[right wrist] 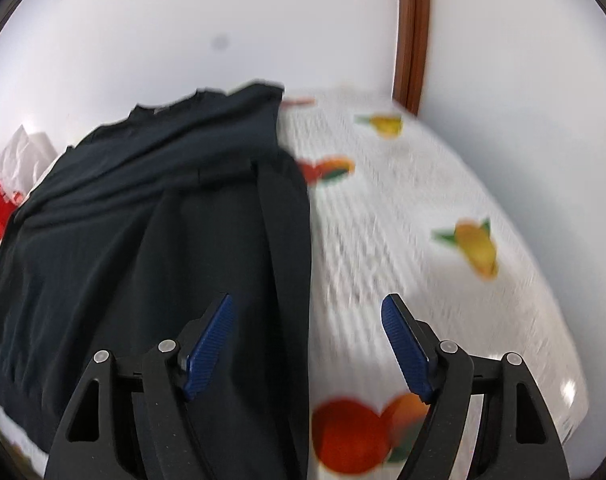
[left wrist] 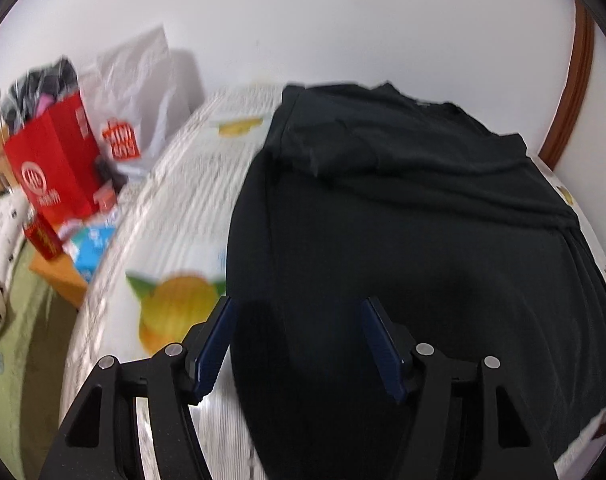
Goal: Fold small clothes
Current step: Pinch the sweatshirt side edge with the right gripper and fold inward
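1. Broadly, one table point(right wrist: 443, 184) filled both views, covered by a white cloth printed with fruit; bare cloth lay open to the right of the garment in the right wrist view and to its left in the left wrist view.
2. One dark T-shirt point(left wrist: 403, 220) lay flat on that cloth, its sides folded inward, its neckline towards the far wall. Its long folded edges ran straight towards each camera.
3. One red paper bag point(left wrist: 59, 160) stood beyond the table's left edge, with one white plastic bag point(left wrist: 139, 92) just behind it, well apart from the T-shirt.
4. Two tongs showed, one per view. The left gripper point(left wrist: 297, 344) stood with its jaws apart over the T-shirt's near left edge, pads pressing on nothing.
5. The right gripper point(right wrist: 307, 348) likewise stood with its jaws spread, straddling the T-shirt's right edge, one finger over fabric and the other over bare cloth, gripping nothing.
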Motion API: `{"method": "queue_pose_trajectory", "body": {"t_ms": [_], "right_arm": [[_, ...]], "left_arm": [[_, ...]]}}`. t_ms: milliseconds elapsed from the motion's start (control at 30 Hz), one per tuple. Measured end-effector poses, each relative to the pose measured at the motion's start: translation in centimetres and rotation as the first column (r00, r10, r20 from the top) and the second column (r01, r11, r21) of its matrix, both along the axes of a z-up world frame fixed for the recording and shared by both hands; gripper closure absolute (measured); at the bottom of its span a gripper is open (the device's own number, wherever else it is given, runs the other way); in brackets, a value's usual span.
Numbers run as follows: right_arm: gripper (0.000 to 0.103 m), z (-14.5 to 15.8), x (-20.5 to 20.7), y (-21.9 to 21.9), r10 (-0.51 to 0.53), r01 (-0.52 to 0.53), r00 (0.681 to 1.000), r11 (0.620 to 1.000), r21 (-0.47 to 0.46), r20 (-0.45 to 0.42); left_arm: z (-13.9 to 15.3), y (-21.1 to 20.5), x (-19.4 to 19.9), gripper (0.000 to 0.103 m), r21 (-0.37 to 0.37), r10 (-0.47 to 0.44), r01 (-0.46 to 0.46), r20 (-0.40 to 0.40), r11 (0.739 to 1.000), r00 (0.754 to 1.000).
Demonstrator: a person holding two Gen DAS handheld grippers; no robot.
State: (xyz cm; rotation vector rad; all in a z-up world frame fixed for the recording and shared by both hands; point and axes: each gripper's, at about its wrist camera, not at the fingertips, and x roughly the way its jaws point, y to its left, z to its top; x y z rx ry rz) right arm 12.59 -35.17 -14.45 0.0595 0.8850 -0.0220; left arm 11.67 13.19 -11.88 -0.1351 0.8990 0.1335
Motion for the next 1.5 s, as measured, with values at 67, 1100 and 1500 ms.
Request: {"method": "queue_pose_trajectory", "body": {"t_ms": [67,1100,1500], "right_arm": [[0.028,-0.9,-0.9,-0.1,0.013,-0.012,1.000,1.000,0.015,-0.022],[0.094,1.7,-7.2,2.5,0.133,-0.141,0.985,0.988,0.067,0.111],[0.094,8.2,-8.7,0.7,0.101,-0.143,0.957,0.980,0.138,0.272]], "left_arm": [[-0.5,0.1,-0.9,0.041,-0.010,-0.007,0.006,-0.020,1.000,1.000],[2.6,-0.7,-9.9,0.094,-0.127,-0.109,0.119,0.080,0.985,0.991],[9.2,-1.2,-10.3,0.094,-0.071,-0.126,0.154,0.302,0.985,0.945]]}}
